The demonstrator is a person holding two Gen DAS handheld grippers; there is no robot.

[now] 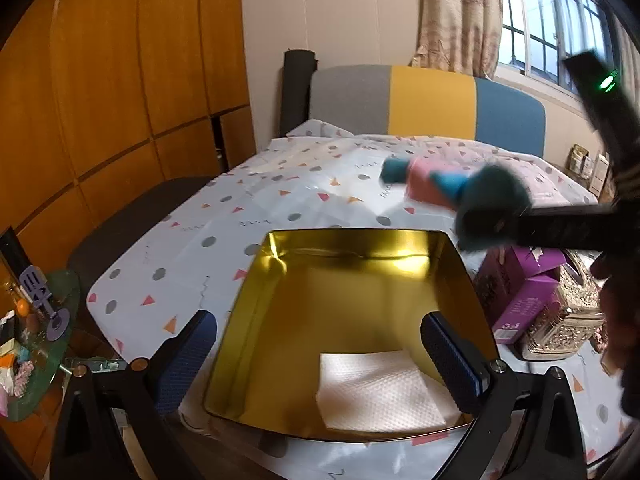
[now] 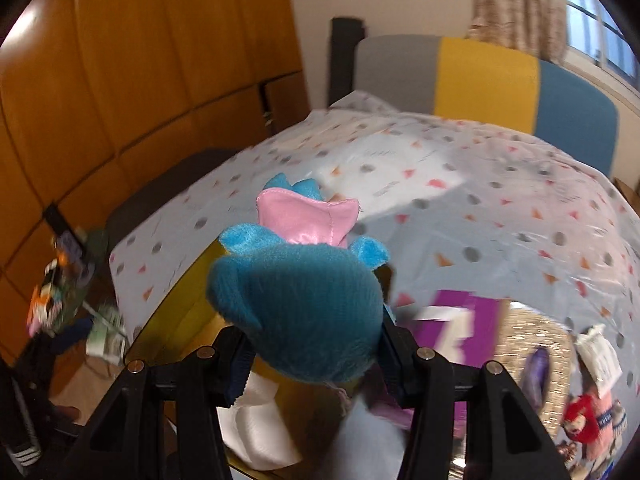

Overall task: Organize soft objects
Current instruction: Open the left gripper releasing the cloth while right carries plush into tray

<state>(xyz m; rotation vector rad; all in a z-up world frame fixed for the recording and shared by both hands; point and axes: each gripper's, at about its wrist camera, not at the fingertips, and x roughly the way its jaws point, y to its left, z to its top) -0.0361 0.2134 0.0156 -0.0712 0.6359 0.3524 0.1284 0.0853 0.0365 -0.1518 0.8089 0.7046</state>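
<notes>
A blue plush toy with a pink belly is clamped in my right gripper. In the left wrist view the same toy hangs above the far right corner of a gold metal tin, held by the right gripper coming in from the right. A folded white napkin lies in the tin's near corner. My left gripper is open and empty, its fingers either side of the tin's near part. The tin also shows in the right wrist view under the toy.
A purple box and a glittery gold box stand right of the tin on the patterned tablecloth. A red and pink plush lies at the near right. A cluttered side table is left. A chair back stands beyond.
</notes>
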